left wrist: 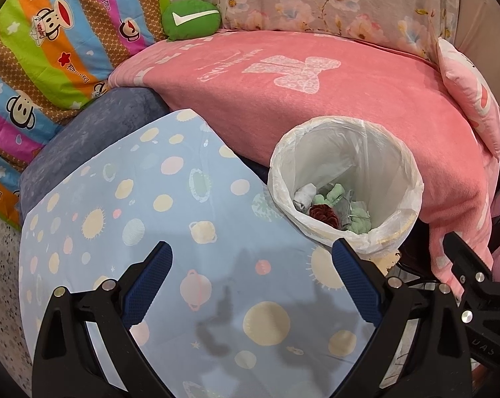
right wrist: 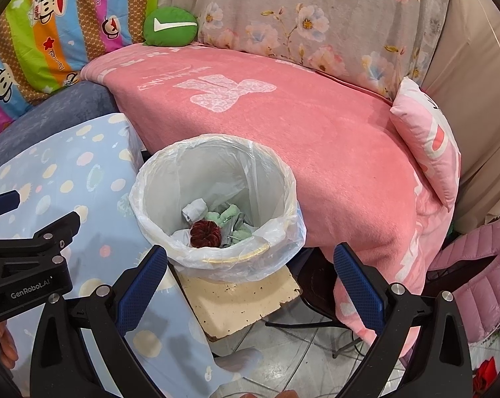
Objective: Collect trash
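A small bin lined with a clear plastic bag (left wrist: 412, 179) (right wrist: 284, 179) stands between the blue cloth and the pink blanket. Inside lie a dark red flower-like piece (left wrist: 323, 214) (right wrist: 205, 232), a crumpled white tissue (left wrist: 304, 195) (right wrist: 194, 210) and pale green scraps (left wrist: 357, 222) (right wrist: 228, 214). My left gripper (left wrist: 251, 278) is open and empty above the blue cloth, left of the bin. My right gripper (right wrist: 250, 282) is open and empty, just in front of the bin and above its near rim.
A blue cloth with planet prints (left wrist: 170, 219) (right wrist: 60, 179) covers a stool. A pink blanket (left wrist: 316, 99) (right wrist: 316, 126) drapes the sofa, with a green cushion (left wrist: 190, 18) (right wrist: 170, 26) and pink pillow (right wrist: 429, 142). The bin stands on a cream board (right wrist: 240, 301) above tiled floor with cables.
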The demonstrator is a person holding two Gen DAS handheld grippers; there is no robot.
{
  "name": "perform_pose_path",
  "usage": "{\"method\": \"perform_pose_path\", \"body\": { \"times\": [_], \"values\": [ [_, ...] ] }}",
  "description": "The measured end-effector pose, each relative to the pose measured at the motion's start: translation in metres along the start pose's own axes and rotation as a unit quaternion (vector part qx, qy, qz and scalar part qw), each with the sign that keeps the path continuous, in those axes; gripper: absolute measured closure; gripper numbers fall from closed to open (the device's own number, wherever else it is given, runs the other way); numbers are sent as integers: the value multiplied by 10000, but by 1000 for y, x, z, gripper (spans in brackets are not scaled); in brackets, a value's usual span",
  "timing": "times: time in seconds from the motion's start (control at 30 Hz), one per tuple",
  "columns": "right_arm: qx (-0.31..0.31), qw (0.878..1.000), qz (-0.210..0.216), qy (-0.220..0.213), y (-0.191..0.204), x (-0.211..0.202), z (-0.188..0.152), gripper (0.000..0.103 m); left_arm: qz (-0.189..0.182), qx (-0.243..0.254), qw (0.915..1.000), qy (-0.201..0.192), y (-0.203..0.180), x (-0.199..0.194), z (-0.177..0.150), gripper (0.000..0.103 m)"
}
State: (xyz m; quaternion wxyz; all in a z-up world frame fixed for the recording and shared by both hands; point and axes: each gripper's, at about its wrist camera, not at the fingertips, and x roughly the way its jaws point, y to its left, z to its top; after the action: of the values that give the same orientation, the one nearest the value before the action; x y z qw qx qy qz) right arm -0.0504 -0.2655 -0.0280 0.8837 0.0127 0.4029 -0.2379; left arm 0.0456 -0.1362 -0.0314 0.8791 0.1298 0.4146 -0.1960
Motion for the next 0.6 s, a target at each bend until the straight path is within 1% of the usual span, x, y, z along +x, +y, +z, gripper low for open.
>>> {"method": "perform_pose_path", "body": {
  "times": [0.6],
  "values": [
    [9,10000,-53,39,-2,1,-2,7,-21,108,9999,37,-1,2,0,11]
  ]
}}
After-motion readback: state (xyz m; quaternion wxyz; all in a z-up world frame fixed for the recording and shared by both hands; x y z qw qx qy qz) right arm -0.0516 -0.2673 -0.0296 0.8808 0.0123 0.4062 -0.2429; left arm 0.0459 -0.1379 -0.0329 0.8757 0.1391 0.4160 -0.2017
